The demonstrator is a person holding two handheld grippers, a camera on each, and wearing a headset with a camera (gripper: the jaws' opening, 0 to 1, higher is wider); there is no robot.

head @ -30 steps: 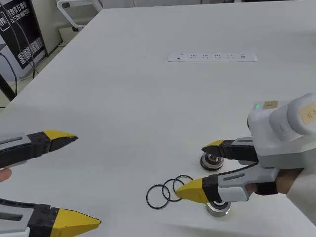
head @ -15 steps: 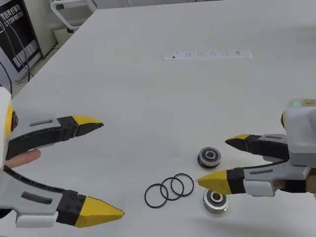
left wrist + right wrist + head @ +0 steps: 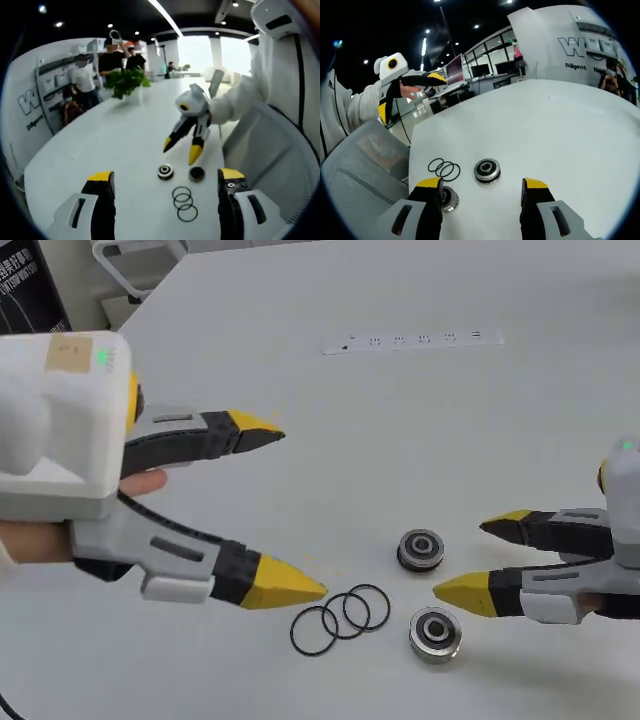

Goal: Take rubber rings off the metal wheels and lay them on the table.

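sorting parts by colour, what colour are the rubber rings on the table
Black. The three rubber rings lie overlapping on the white table, clearest in the head view.

3 rubber rings lie beside 2 seemingly bare metal wheels.

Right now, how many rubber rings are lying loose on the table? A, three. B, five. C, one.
A: three black rubber rings lie in an overlapping row on the table, beside the two metal wheels.
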